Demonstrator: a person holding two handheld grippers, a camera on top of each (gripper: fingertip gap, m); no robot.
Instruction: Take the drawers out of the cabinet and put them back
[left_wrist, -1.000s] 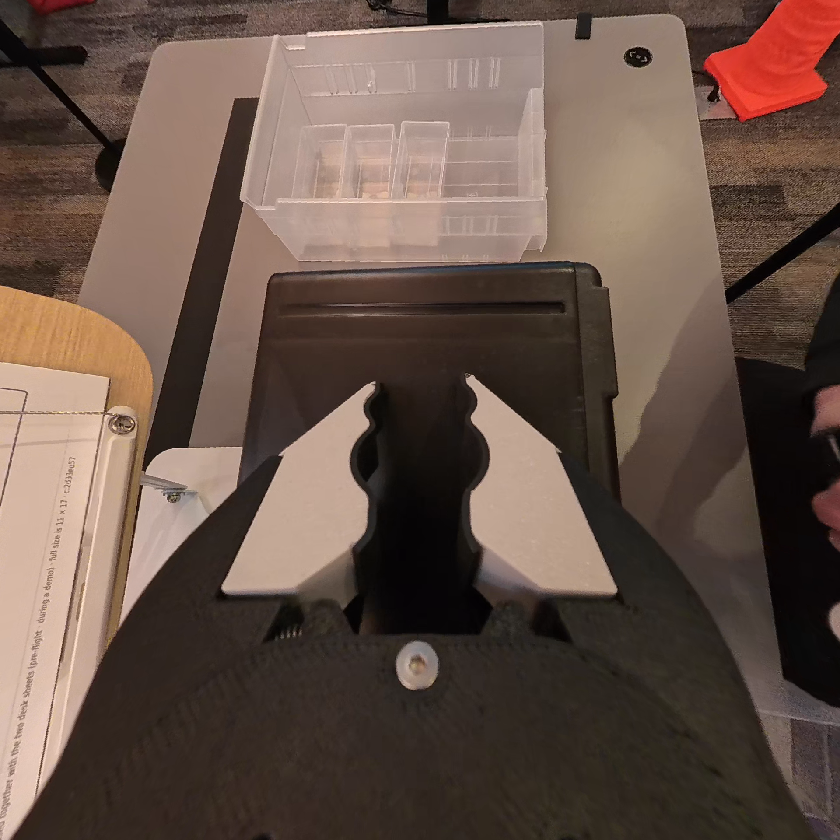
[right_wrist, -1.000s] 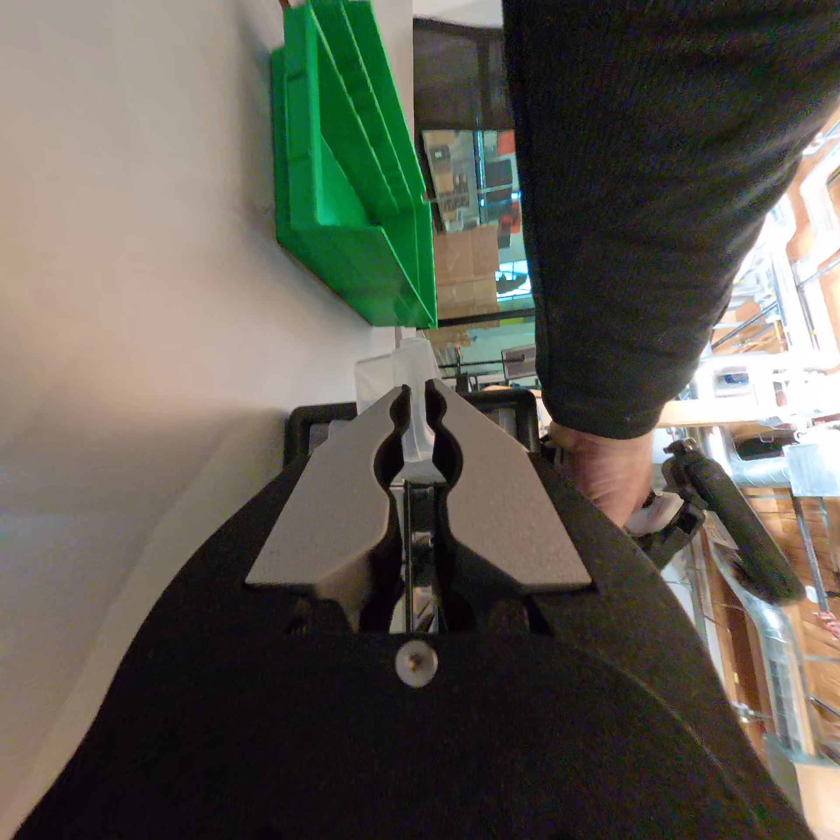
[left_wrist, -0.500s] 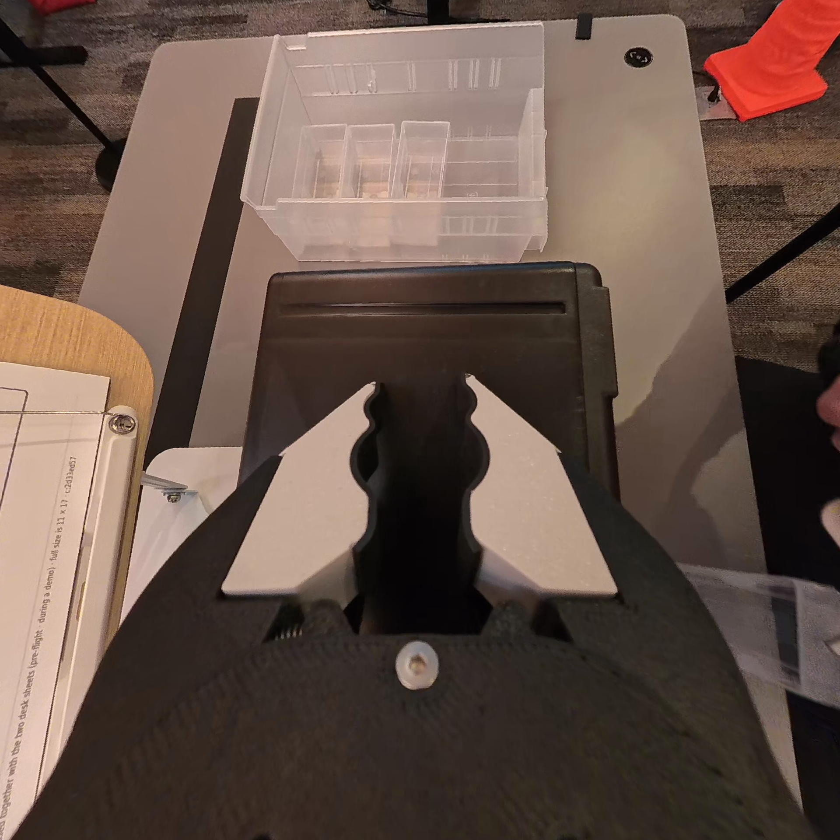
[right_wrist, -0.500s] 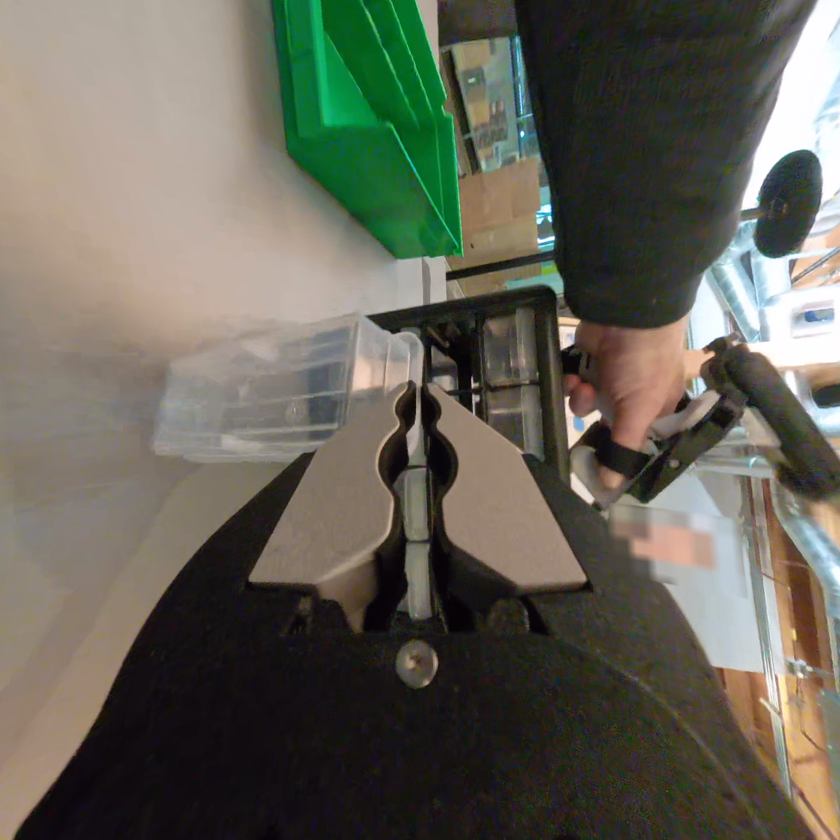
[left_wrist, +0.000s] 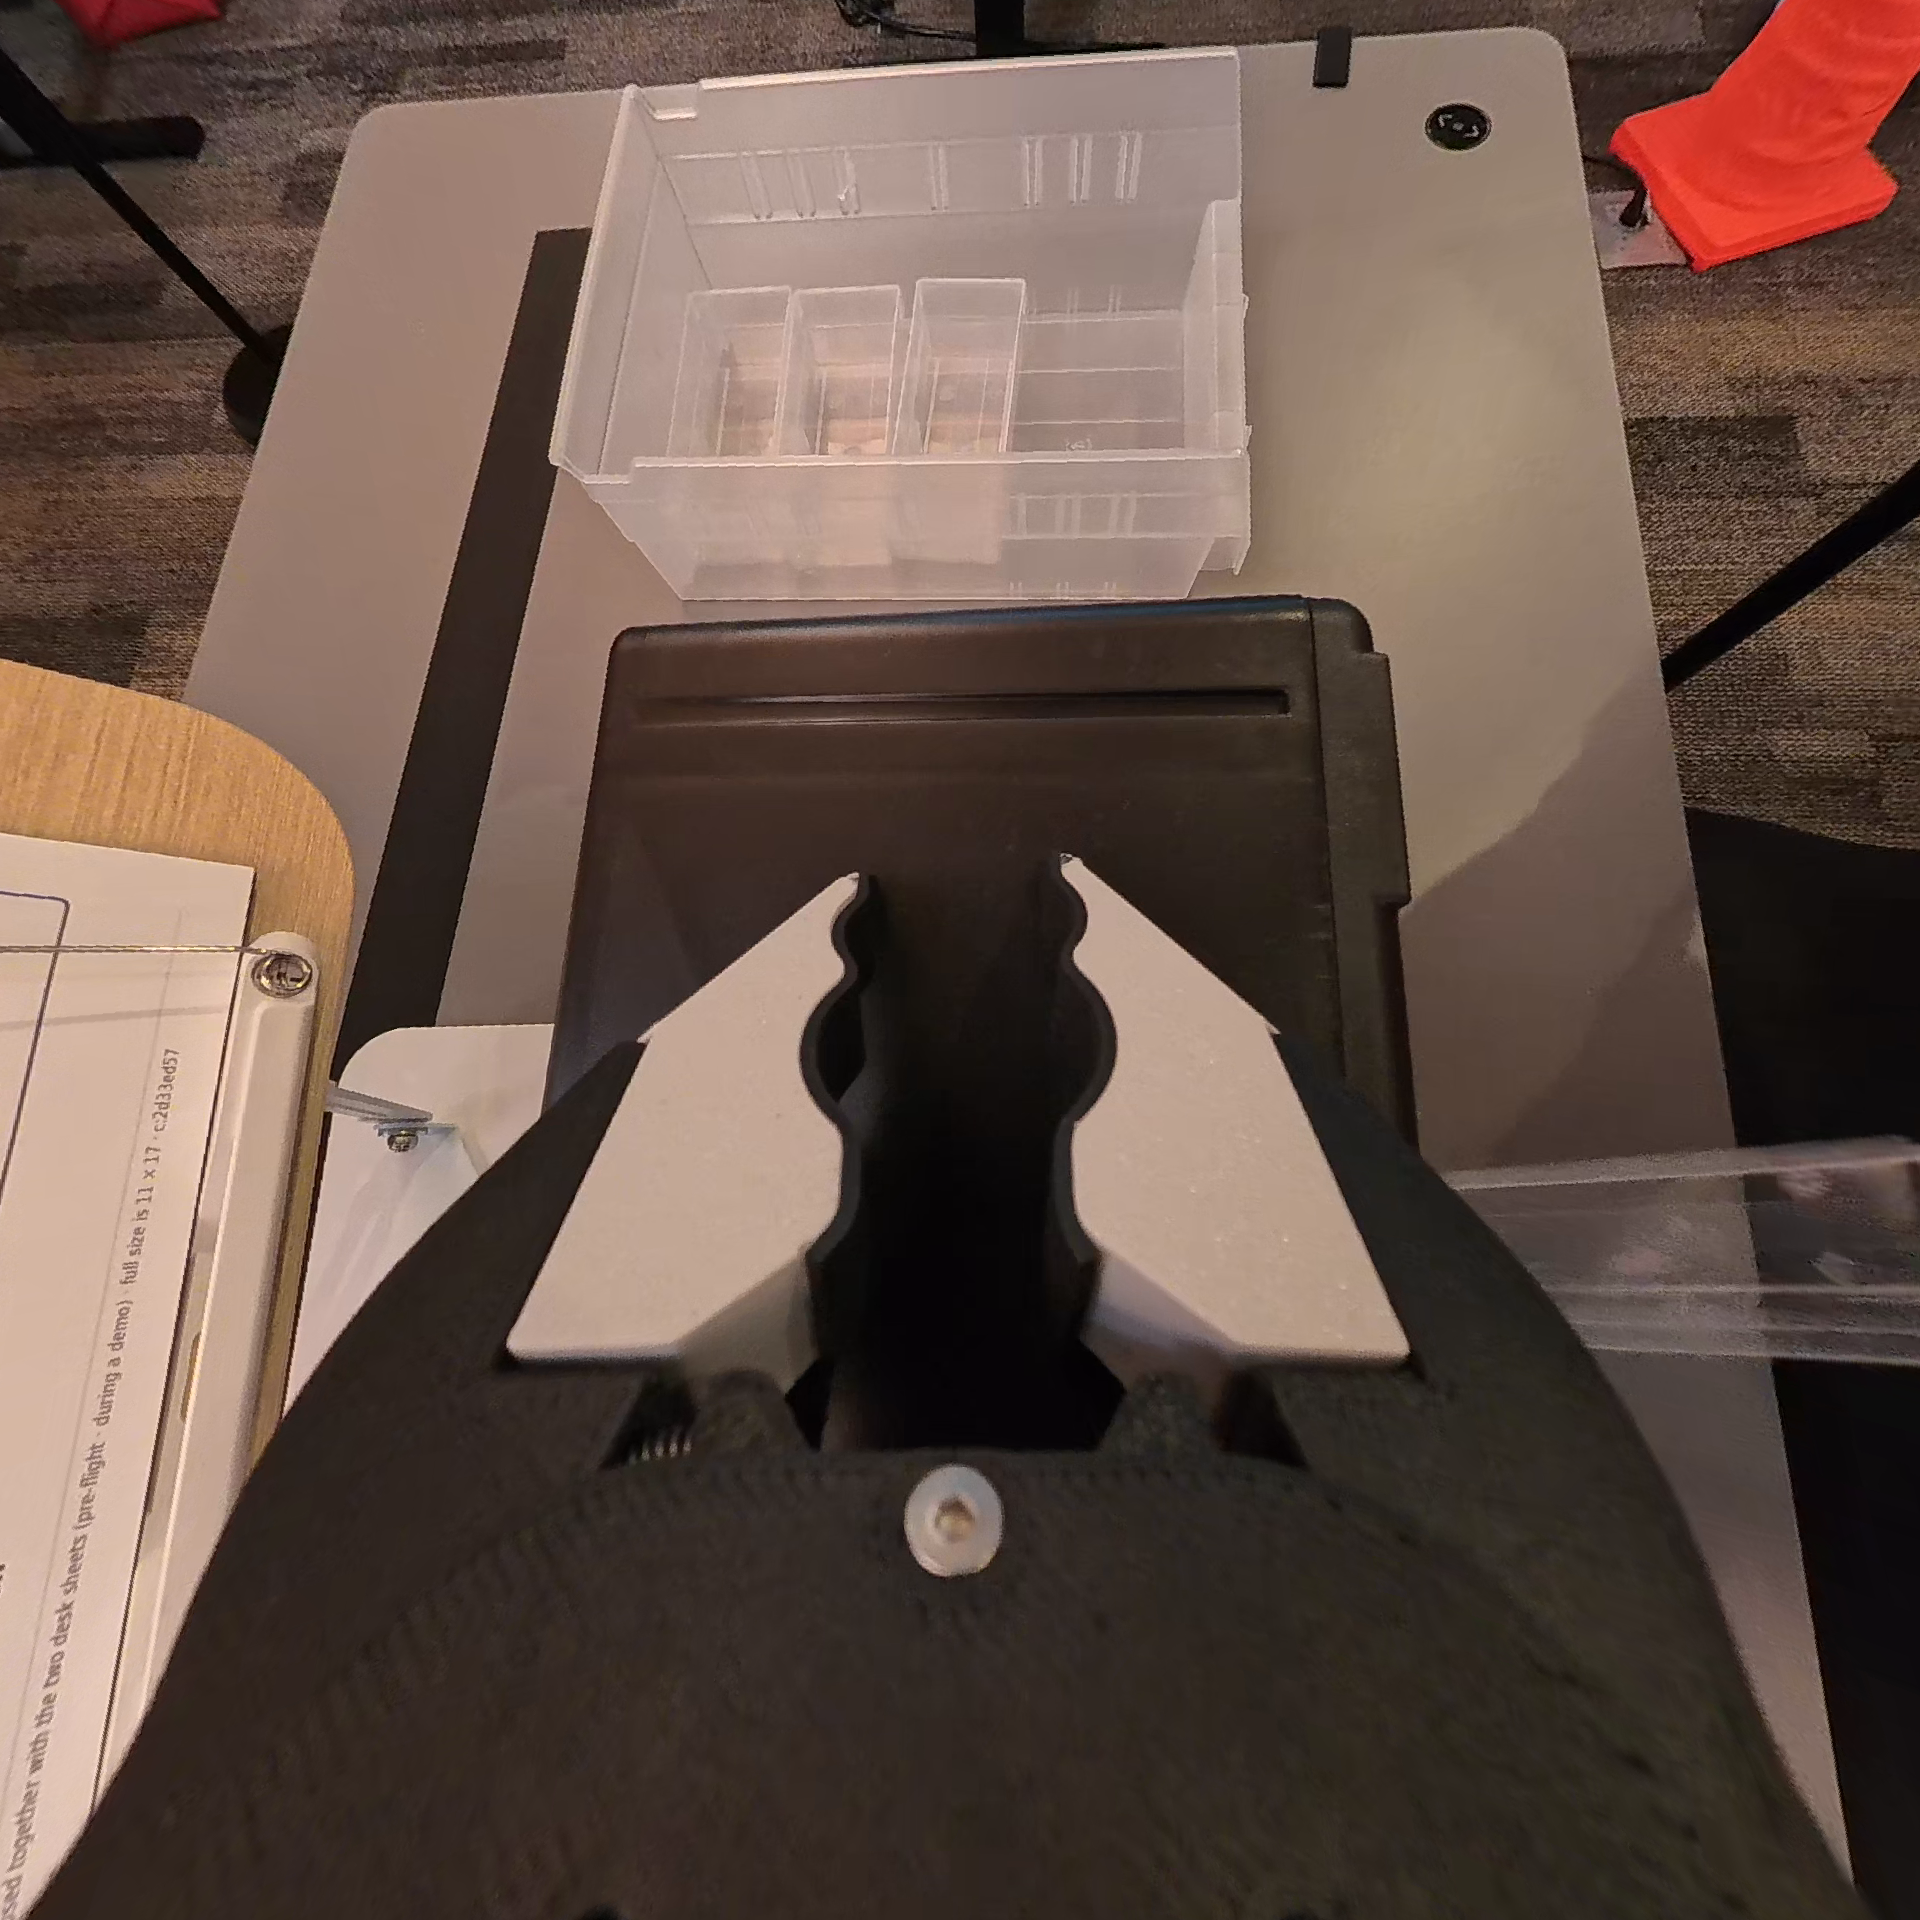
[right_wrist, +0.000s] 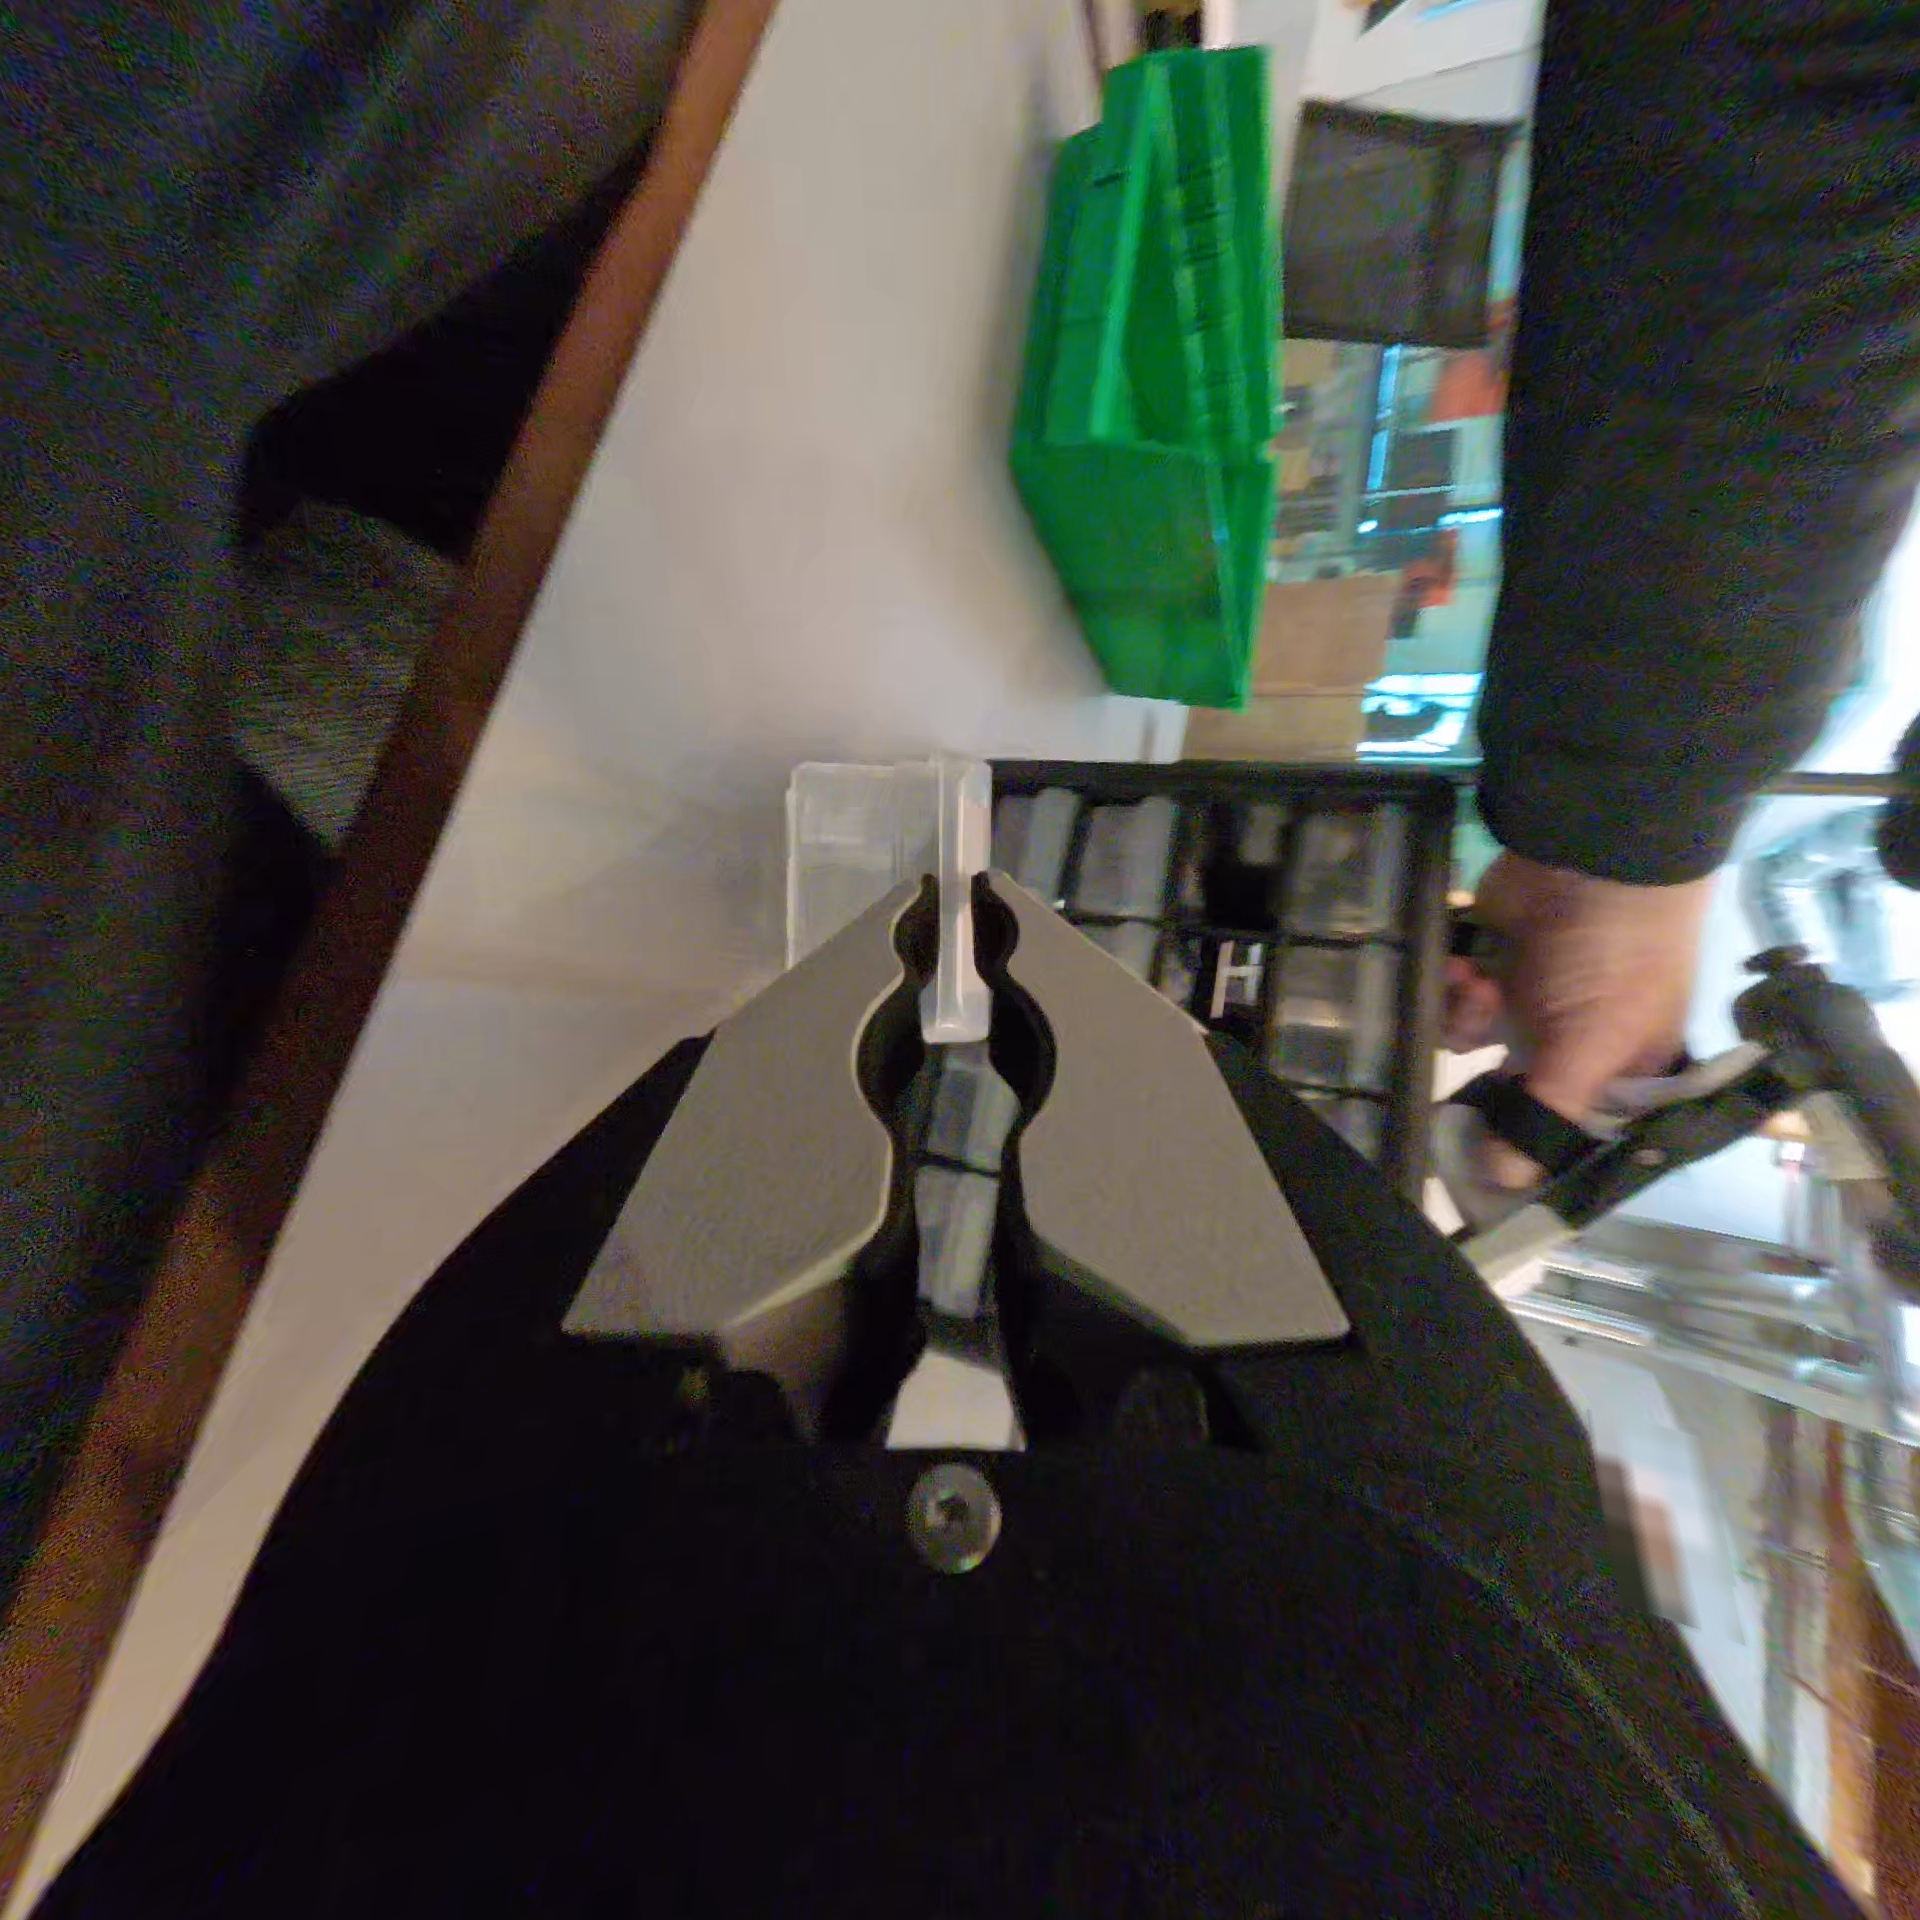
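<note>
The black cabinet (left_wrist: 977, 769) stands on the grey table (left_wrist: 1455, 436); I see its top in the left wrist view. My left gripper (left_wrist: 958, 873) is open and empty just over that top. My right gripper (right_wrist: 956, 883) is shut on the handle tab of a small clear drawer (right_wrist: 852, 862), held out of the cabinet beside its front (right_wrist: 1247, 935). That front shows rows of clear drawers and a dark empty slot. The held drawer also shows at the right edge of the left wrist view (left_wrist: 1683, 1257).
A large clear bin (left_wrist: 914, 499) holding three small clear drawers sits behind the cabinet. Green bins (right_wrist: 1153, 416) stand on the table past the cabinet. A wooden table with a sheet of paper (left_wrist: 94, 1195) is on the left. A person's hand (right_wrist: 1579, 997) holds the left gripper.
My right gripper has drawn the clear drawer out of the cabinet and swung with it; the drawer has come farther into the left wrist view from the right. The left gripper has not moved.
</note>
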